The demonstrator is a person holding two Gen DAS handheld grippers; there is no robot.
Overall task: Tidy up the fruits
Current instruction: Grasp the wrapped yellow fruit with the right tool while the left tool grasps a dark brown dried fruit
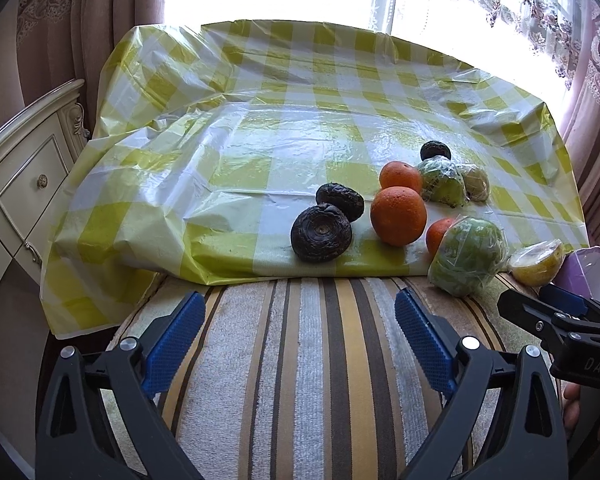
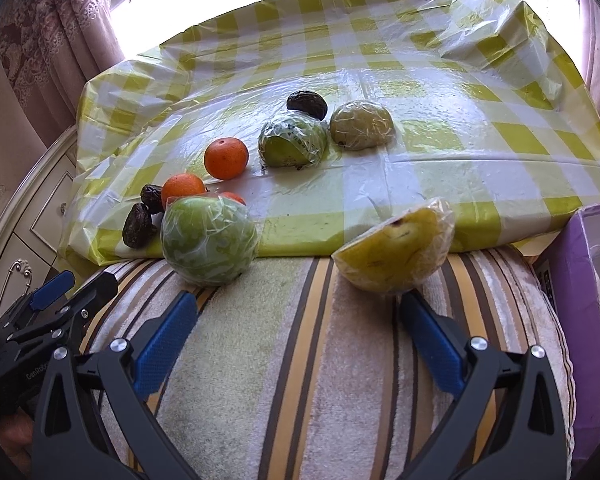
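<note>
Fruit [image 2: 208, 240] is lying unsorted across the cloth [image 1: 260, 152], so both grippers [image 1: 300, 340] [image 2: 300, 340] are hovering spread wide, holding nothing.

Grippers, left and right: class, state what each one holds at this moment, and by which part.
Nothing is held. The left gripper and right gripper both stand open and empty above the striped towel.
</note>
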